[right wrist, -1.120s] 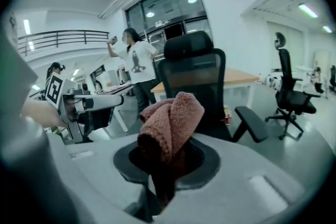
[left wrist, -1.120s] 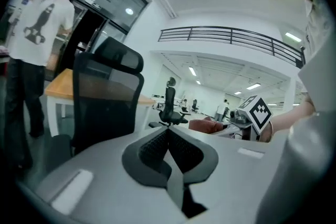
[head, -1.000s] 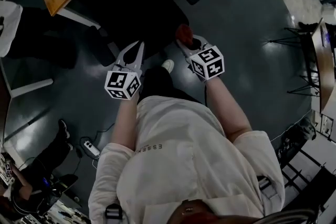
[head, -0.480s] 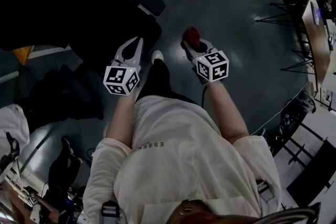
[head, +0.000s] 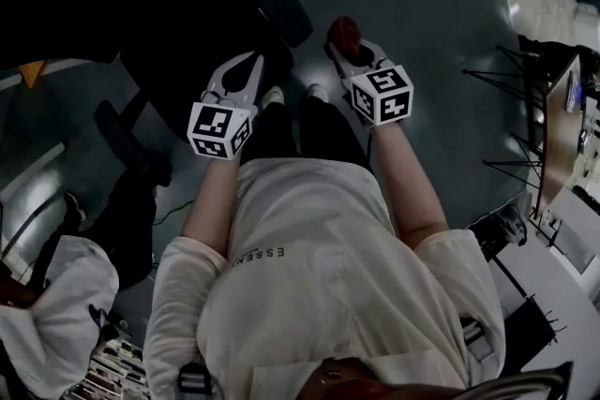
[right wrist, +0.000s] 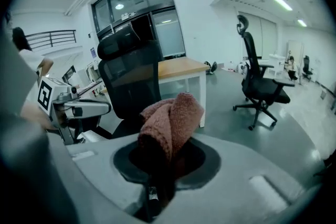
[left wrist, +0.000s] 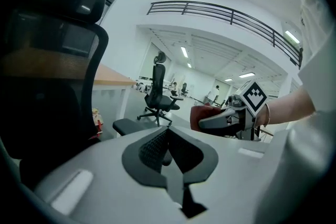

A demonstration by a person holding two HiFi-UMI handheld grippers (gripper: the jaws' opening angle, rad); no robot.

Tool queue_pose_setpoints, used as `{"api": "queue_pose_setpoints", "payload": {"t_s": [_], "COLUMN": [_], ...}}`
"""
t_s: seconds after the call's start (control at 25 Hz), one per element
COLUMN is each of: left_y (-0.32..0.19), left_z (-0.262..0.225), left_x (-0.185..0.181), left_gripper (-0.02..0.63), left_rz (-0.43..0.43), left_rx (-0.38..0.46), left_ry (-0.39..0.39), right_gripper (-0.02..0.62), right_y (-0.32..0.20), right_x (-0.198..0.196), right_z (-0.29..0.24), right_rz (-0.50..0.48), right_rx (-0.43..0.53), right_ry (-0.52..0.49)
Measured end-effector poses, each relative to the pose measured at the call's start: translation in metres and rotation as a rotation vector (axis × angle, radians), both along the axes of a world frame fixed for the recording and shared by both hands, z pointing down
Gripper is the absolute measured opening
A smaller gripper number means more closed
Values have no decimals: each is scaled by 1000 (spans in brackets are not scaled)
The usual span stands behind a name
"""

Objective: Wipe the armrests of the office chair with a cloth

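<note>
The office chair (left wrist: 50, 76) has swung left, closer to the left claw (left wrist: 167, 138) (shut tight, empty). The right claw (head: 349, 51) grips the bunched cloth (right wrist: 173, 115), clear of the armrest (left wrist: 134, 125), likely approaching it.

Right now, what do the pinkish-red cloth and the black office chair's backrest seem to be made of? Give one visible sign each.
Pinkish-red cloth: probably terry or microfibre, matt; its surface is nubbly and looped.
Black office chair's backrest: likely thin mesh, semi-sheer; the wooden desk shows through it.
</note>
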State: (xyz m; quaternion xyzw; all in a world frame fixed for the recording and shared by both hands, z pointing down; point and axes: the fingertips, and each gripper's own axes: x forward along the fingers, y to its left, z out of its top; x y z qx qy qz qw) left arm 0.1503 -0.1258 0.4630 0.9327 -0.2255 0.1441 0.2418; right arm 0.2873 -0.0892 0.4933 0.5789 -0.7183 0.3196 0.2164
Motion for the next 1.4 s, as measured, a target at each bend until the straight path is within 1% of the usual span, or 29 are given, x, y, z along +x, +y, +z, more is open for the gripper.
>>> {"api": "queue_pose_setpoints", "payload": {"t_s": [0.2,0.28,0.36,0.44,0.52,0.64,0.76,0.88,1.0,1.16,1.4], "left_y": [-34,-42,-47,-53,-64,-76,-81,-86,-81,-76,-72], "left_z": [8,11,14,19,27,41,55,64,66,68,74], "left_x": [-3,-5,-8,-10,-12,-14,-9,-6,-11,-20,-27], "left_gripper": [17,17,17,17,17,17,17,17,17,17,17], "left_rz": [-123,-200,-294,-382,-446,-518,-590,-642,-652,-669,-690], "left_rx": [-13,-28,-45,-63,-75,-91,-115,-129,-123,-132,-145], "left_ry": [-25,-32,-36,-43,-45,-53,-73,-73,-76,-65,-54], "right_gripper": [50,50,50,49,50,51,51,50,49,51,51], "right_y": [-65,-88,-107,-126,-146,-174,-204,-230,-241,-238,-228], "right_x": [-4,-10,-18,-25,-29,-36,-39,-48,-69,-91,-102], "right_z": [12,19,28,37,45,61,77,88,92,96,101], "right_rz": [-177,-272,-374,-468,-541,-656,-769,-819,-840,-868,-892], "right_rx": [-7,-23,-48,-66,-65,-49,-41,-28,-16,-29,3], "right_ry": [46,41,26,31,67,146,209,221,213,211,233]}}
